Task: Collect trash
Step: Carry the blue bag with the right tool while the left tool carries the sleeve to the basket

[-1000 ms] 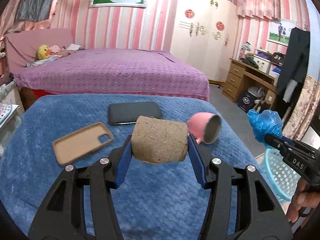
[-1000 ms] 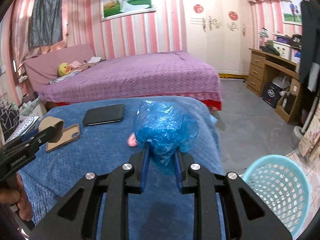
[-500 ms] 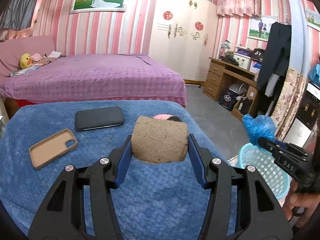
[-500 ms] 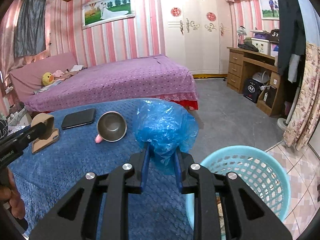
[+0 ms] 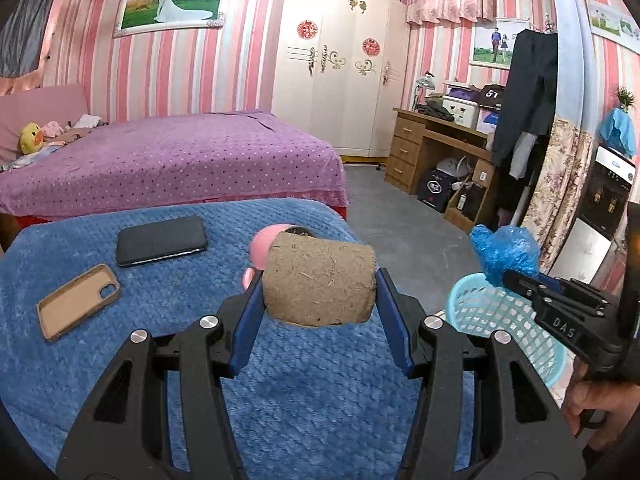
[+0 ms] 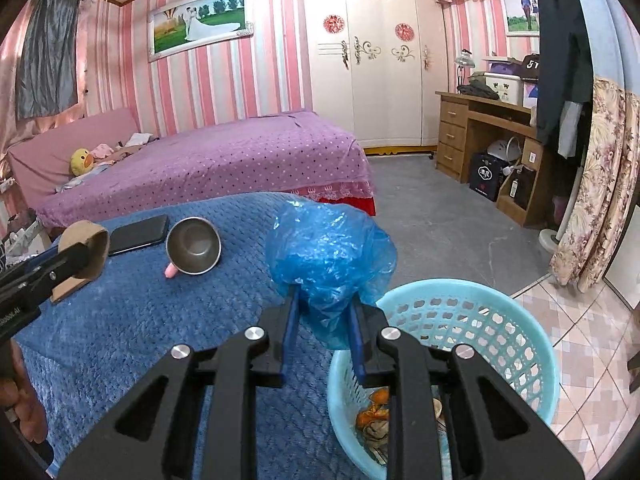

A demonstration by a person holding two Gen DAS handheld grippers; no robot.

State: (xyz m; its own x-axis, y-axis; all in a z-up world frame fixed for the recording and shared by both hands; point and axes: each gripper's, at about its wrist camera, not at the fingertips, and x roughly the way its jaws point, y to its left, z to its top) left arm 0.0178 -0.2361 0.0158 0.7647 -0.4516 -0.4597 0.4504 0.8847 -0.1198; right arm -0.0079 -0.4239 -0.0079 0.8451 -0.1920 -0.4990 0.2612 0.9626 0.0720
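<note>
Blue crumpled plastic bag [image 6: 330, 256], light and slippery, sits pinched in the right gripper [image 6: 322, 328] beside the turquoise mesh basket [image 6: 516, 320]; the left gripper [image 5: 318, 300] clamps a stiff brown cardboard tube [image 5: 320, 282] by its ends above the table.

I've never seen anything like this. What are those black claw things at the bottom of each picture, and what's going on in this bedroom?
Those claws are hand-held grippers; a person squeezes one in each hand, and a camera on each looks along its fingers. One picture is from the left gripper, which is shut on a brown cardboard roll. The other is from the right gripper, which is shut on a crumpled blue plastic bag near a light blue basket that has some scraps in it. On the blue blanket lie a black phone, a tan phone case and a tipped-over pink mug.
</note>
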